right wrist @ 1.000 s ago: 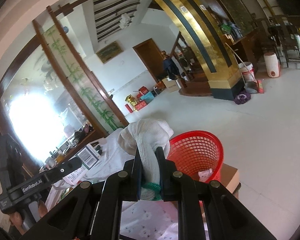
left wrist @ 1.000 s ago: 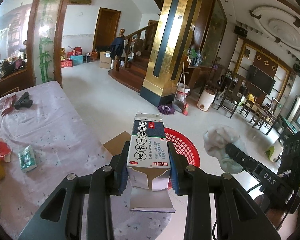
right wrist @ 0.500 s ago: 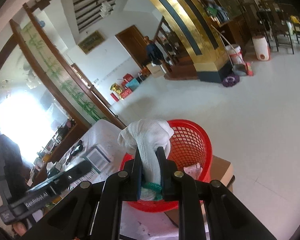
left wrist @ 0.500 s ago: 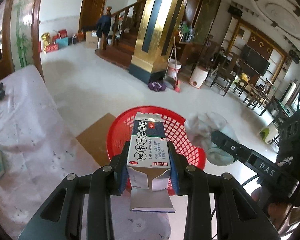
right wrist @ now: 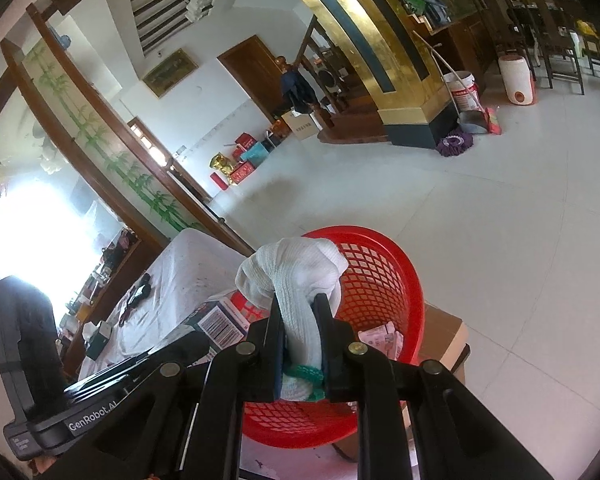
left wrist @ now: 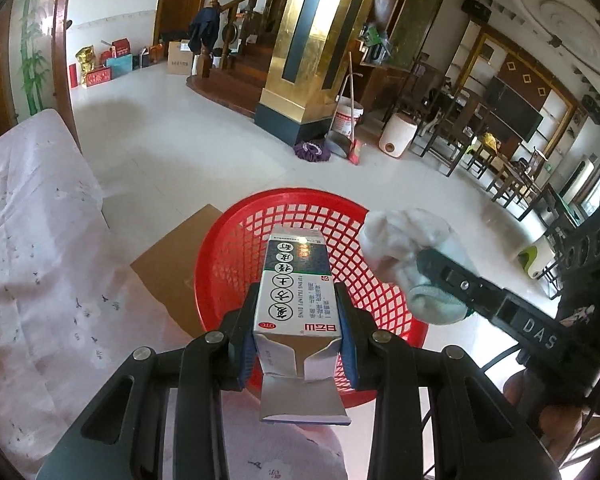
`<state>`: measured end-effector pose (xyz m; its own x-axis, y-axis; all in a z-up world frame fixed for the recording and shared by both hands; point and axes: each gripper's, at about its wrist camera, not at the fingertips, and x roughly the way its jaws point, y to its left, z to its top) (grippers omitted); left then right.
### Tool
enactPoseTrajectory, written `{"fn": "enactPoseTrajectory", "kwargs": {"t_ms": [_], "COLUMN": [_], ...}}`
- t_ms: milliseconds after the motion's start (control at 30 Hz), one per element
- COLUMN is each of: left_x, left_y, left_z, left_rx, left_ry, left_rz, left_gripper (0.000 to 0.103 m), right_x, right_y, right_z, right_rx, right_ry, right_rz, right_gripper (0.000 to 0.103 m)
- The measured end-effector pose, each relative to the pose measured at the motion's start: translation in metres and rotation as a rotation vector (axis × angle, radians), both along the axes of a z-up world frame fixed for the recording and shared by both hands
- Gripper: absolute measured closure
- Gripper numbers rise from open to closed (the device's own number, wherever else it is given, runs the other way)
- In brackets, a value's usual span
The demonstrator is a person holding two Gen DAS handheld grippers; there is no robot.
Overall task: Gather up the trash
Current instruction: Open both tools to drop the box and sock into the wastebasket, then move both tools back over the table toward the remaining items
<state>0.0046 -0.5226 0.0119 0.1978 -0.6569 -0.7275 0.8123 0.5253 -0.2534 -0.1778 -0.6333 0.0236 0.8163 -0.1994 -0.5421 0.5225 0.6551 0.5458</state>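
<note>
My left gripper is shut on a white and green medicine box with its end flap hanging open, held over the near rim of a red plastic mesh basket. My right gripper is shut on a white knit glove with a green cuff, held over the same basket. In the left wrist view the glove and the right gripper hang over the basket's right rim. A crumpled pink wrapper lies inside the basket.
The basket stands on a brown cardboard box beside a table with a pale flowered cloth. A tissue box and dark items lie on the table. Beyond are white floor tiles, a gold pillar, a broom and bucket, and chairs.
Both grippers have moved forward and down over the red basket, which now sits directly under the box and the glove. The grips have not altered.
</note>
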Motion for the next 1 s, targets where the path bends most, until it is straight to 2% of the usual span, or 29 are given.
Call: {"fn": "enactPoseTrajectory", "kwargs": {"t_ms": [100, 167, 200, 233, 267, 433, 533, 667, 833, 1000], "left_x": [0.001, -0.001, 0.0, 0.0, 0.001, 0.002, 0.002, -0.006, -0.018, -0.014], "left_y": [-0.003, -0.001, 0.0, 0.001, 0.004, 0.032, 0.064, 0.123, 0.211, 0.291], "left_z": [-0.004, -0.004, -0.002, -0.001, 0.001, 0.016, 0.031, 0.053, 0.073, 0.079], "left_rx": [0.017, 0.024, 0.021, 0.014, 0.006, -0.03, -0.061, -0.098, -0.102, -0.11], "left_ry": [-0.012, 0.002, 0.006, 0.006, 0.0, 0.005, 0.009, -0.025, -0.118, -0.138], "left_rz": [0.009, 0.001, 0.002, 0.006, 0.015, 0.027, 0.057, 0.168, 0.35, 0.511], "left_gripper": [0.069, 0.065, 0.061, 0.05, 0.045, 0.045, 0.039, 0.03, 0.026, 0.025], "right_x": [0.002, 0.002, 0.001, 0.001, 0.0, -0.002, -0.006, -0.01, -0.001, 0.029], "right_y": [-0.002, -0.003, -0.002, -0.002, -0.001, 0.006, 0.017, 0.046, 0.106, 0.175], "right_z": [-0.001, -0.002, -0.002, -0.002, 0.0, 0.01, 0.023, 0.044, 0.067, 0.082], "right_rx": [-0.001, 0.008, 0.016, 0.018, 0.015, 0.007, -0.011, -0.037, -0.075, -0.111], "right_ry": [0.009, 0.011, 0.003, -0.004, -0.011, -0.021, -0.041, -0.093, -0.166, -0.18], "right_rz": [-0.008, -0.017, -0.022, -0.023, -0.023, -0.013, 0.004, 0.05, 0.172, 0.351], "right_gripper": [0.086, 0.072, 0.057, 0.048, 0.046, 0.046, 0.045, 0.04, 0.024, 0.023]}}
